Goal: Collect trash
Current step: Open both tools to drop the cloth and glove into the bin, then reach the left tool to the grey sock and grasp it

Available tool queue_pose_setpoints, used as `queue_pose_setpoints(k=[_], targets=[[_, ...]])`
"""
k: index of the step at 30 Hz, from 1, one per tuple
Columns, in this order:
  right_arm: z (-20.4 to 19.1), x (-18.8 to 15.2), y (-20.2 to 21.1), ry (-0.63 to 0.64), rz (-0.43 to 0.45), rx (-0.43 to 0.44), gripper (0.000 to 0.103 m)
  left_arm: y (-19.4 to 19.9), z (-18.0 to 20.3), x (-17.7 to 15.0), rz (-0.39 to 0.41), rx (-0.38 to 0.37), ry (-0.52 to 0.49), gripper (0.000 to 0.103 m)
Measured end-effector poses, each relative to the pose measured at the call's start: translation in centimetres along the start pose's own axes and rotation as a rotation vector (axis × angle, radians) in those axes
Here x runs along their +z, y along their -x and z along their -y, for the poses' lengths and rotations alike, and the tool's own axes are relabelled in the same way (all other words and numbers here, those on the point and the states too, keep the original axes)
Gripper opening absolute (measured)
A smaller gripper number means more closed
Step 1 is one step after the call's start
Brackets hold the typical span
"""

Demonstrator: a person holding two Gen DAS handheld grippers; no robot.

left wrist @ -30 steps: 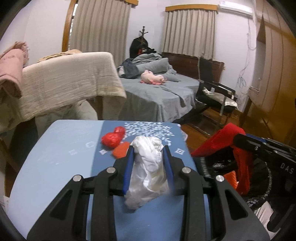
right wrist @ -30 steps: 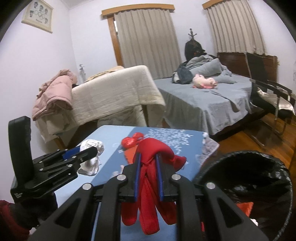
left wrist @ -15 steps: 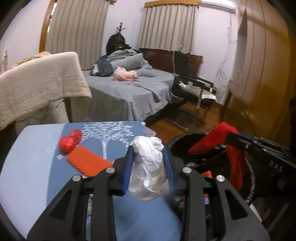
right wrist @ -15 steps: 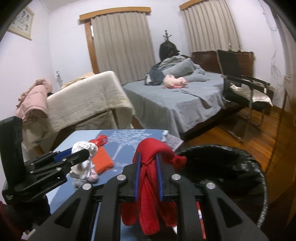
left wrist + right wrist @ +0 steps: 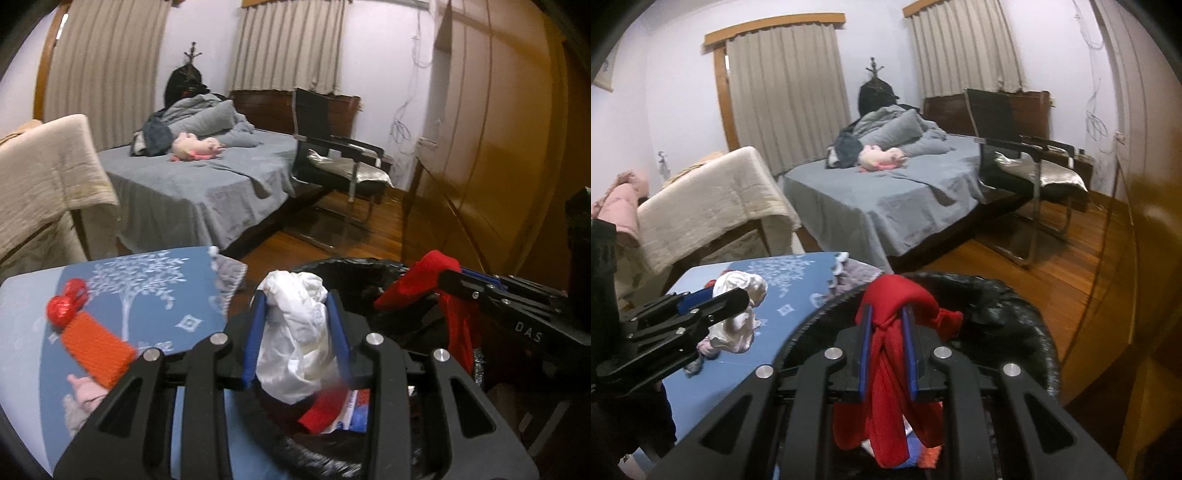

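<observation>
Pinching white crumpled paper point(image 5: 295, 332) in our left tool point(image 5: 297, 321), red cloth point(image 5: 890, 354) in our right tool point(image 5: 888, 350), bin point(image 5: 1015, 314) below both.

Trash bin point(image 5: 1015, 314) stands right of surface point(image 5: 155, 295), touching its edge. Bed point(image 5: 192, 192) behind surface; chair point(image 5: 332, 155) right of bed.

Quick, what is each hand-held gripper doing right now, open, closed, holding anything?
Left hand-held gripper: closed on a crumpled white wad.
Right hand-held gripper: closed on a red cloth, over the black bin.
</observation>
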State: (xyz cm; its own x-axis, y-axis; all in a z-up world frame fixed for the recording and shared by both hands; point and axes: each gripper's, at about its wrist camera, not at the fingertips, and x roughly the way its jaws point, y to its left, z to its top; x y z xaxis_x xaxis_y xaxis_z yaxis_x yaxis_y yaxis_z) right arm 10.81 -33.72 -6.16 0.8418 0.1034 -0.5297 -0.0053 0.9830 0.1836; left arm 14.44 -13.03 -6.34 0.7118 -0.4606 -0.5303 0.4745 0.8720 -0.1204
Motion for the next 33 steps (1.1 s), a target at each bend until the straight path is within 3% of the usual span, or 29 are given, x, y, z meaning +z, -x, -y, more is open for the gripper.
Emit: queue_pose_setpoints(k=[8,14,17,23,25,27,33], targets=[[3.1,-0.6,-0.8,-0.025,-0.021,-0.053,0.016,-3.2,2.5,-0.2,-0.027,-0.053,-0.042,0.035],[4.4,-1.0,-1.4,-0.041,-0.037,-0.079,0.022,-4.9,3.2,-0.2,-0.042,-0.083,-0.048,0.038],[4.7,-1.1,-1.3,-0.048,-0.034,-0.091,0.029,-5.1,3.1,-0.1,-0.045,-0.088,-0.046,0.052],[4.8,-0.8,-0.5,-0.05,-0.011,-0.107,0.061,-3.8,1.9,0.2,-0.025,-0.055,-0.039,0.07],[4.4,-0.7,-0.1,-0.048,0.006,-0.118,0.088,-3.2,1.2,0.3,-0.017,-0.034,-0.031,0.077],[3.8,-0.6,0.1,-0.039,0.019,-0.124,0.098,-2.4,0.3,0.4,-0.005,-0.006,-0.023,0.087],[1.0,-0.6,0.2,-0.028,0.019,-0.085,0.098,0.4,-3.3,0.2,0.018,0.08,0.041,0.092]])
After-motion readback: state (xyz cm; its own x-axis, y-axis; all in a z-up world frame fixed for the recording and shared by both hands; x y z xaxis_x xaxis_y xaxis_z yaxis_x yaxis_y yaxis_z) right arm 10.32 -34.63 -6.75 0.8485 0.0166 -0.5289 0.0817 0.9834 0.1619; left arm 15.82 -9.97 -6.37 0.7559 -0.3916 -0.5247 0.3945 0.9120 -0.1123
